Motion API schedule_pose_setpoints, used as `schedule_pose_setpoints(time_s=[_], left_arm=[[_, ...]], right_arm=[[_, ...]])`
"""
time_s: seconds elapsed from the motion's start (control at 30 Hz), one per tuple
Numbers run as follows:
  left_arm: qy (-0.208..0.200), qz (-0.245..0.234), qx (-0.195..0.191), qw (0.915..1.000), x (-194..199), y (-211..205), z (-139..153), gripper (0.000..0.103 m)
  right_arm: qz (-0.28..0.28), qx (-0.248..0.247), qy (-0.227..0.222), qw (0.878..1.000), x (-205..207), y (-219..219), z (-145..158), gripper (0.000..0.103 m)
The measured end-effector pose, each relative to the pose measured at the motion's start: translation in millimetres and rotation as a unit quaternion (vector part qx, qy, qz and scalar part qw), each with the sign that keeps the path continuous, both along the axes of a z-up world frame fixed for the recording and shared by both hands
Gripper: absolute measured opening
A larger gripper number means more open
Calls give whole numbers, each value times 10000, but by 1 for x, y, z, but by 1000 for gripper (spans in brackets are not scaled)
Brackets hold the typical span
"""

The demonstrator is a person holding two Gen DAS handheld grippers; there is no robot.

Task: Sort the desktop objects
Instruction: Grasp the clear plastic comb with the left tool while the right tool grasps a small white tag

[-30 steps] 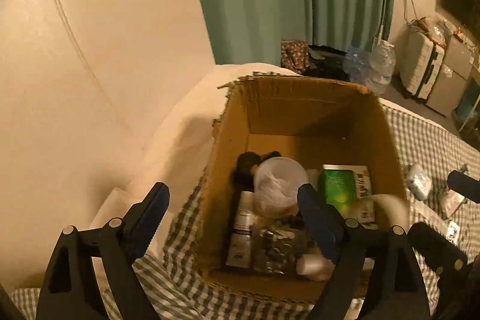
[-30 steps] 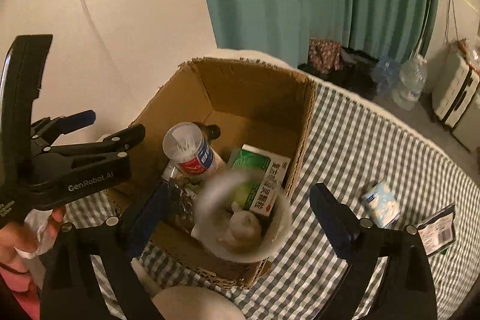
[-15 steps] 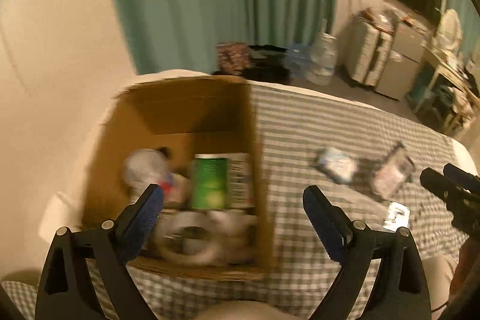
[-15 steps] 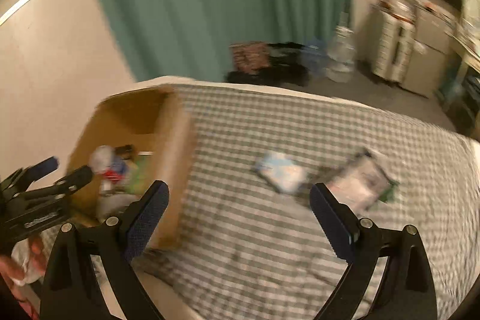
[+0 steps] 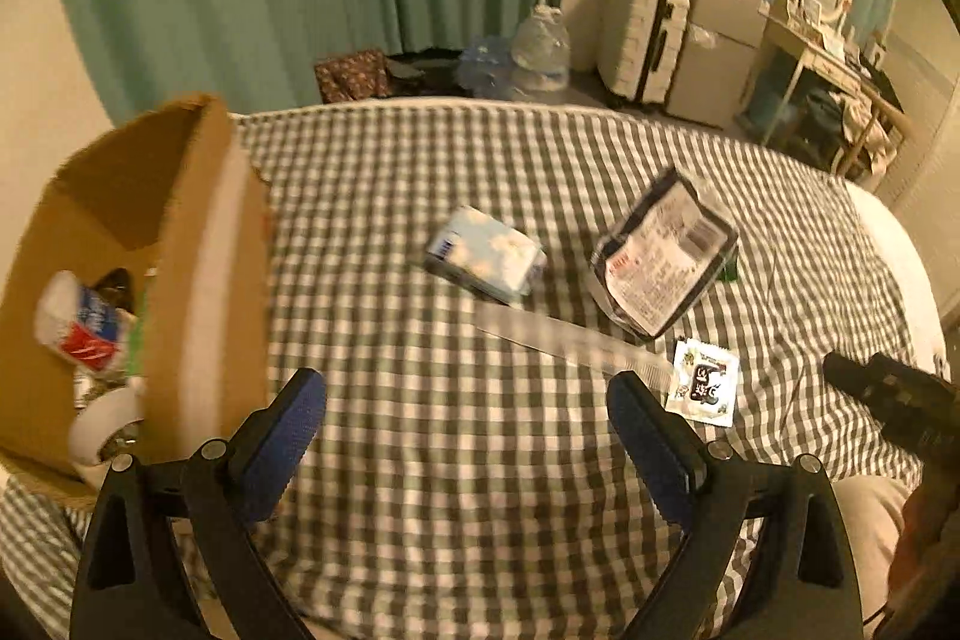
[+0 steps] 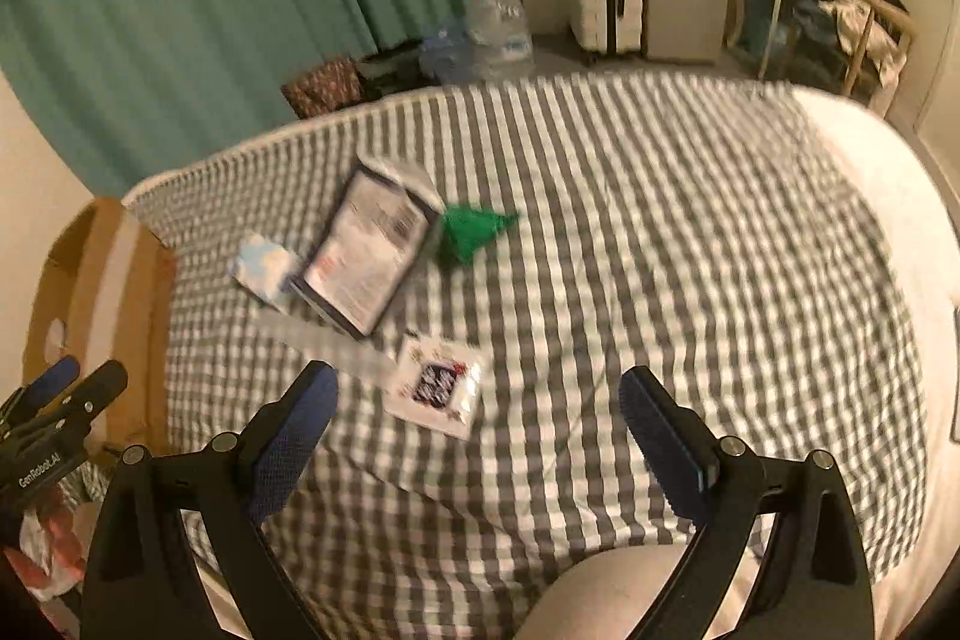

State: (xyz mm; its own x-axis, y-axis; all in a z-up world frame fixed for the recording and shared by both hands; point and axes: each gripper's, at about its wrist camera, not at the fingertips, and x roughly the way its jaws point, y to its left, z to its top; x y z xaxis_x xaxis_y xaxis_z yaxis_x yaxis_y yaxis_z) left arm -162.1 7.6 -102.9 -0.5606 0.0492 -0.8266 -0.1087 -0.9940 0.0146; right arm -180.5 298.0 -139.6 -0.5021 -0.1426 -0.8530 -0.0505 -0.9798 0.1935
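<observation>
Left wrist view: checked gingham bed (image 5: 456,460) filling most of the frame, its near edge cut off behind the left gripper (image 5: 465,415), fingers spread wide with nothing between them. Cardboard box (image 5: 234,280) at far left, only partly in frame, near wall blurred; inside, a white cup with red and blue print (image 5: 78,322) and a roll of tape (image 5: 99,424), the rest too dark and crowded to make out. Dark printed pouch (image 5: 660,250) lying flat, long axis running from near-left to far-right, a scrap of something green peeking from under its right edge. Pale blue tissue pack (image 5: 486,256) just left of the pouch, apart from it, long axis slanting from far-left to near-right. Clear ruler (image 5: 570,340), smeared by blur, long axis from the tissue pack down to the small square sachet (image 5: 702,388), its right end overlapping the sachet. Right wrist view: right gripper (image 6: 477,418) likewise wide open and empty, over the bed's near edge. Green item (image 6: 471,232) plainer here, tapering to a point aimed away to the right, its kind unclear; print on pouch and sachet unreadable.
</observation>
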Motion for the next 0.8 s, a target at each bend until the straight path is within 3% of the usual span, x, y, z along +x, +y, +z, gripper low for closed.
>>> schedule_pose_setpoints(time_s=[0.23,0.37,0.67,0.8], left_arm=[[-135,-94,-185,9997,-31,19,-39,97],[-255,-88,-48,9996,-55,23,-58,97],[-205,-248,55,9995,-96,25,-85,97],[-176,-285,-114,9994,-115,23,-99,97]], right_arm=[[448,110,-551,9974,-16,-24,-53,95],[522,156,-815,9952,-29,-26,-77,95],[402,5,-991,9943,-52,-23,-99,93],[435,97,-1056,9934,-53,-25,-105,93]])
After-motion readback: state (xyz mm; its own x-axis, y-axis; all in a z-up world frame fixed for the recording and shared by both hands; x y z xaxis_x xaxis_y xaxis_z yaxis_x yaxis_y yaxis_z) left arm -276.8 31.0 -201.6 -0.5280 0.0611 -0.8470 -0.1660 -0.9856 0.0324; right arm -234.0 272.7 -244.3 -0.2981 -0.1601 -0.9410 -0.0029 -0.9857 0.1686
